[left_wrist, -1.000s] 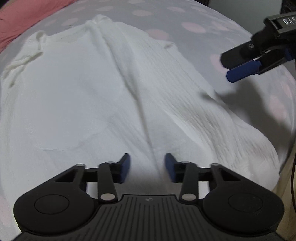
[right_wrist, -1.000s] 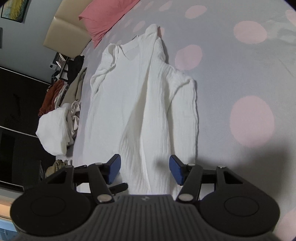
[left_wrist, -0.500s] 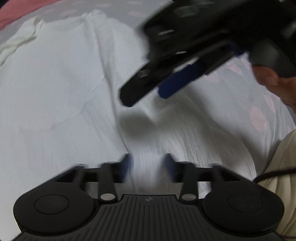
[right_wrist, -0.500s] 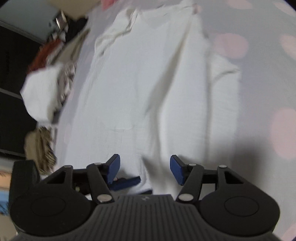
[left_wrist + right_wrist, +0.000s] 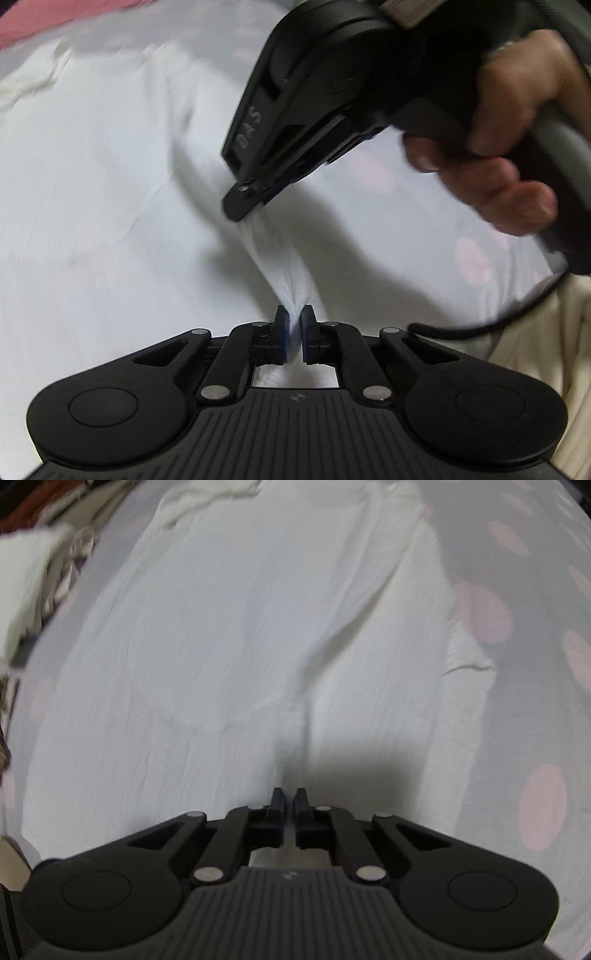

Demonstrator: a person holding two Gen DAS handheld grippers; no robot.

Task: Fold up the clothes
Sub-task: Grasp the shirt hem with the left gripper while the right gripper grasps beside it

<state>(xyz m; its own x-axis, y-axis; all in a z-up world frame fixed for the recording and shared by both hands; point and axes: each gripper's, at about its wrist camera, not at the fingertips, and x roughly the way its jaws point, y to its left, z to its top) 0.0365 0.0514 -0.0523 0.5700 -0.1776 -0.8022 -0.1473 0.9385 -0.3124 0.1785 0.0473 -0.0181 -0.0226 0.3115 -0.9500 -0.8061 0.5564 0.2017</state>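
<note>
A white crinkled garment (image 5: 110,166) lies spread flat on a bed. In the left wrist view my left gripper (image 5: 293,317) is at the garment's near edge, its jaws closing tight on a pinch of the fabric. A taut ridge of cloth runs from there up to my right gripper (image 5: 251,203), which comes in from the upper right and nips the same fold. In the right wrist view the right gripper (image 5: 290,799) stands with its jaws closing together on the garment (image 5: 240,627), pointing steeply down.
The grey bed sheet (image 5: 517,572) with pink dots shows to the right of the garment. A pile of other clothes (image 5: 44,572) sits at the bed's left edge. A hand (image 5: 517,129) holds the right gripper; its cable (image 5: 480,325) hangs over beige cloth (image 5: 546,350).
Both grippers were open and have shut on the fabric. The right gripper swept in from the right across the garment and now sits just ahead of the left one, with cloth bunched between them.
</note>
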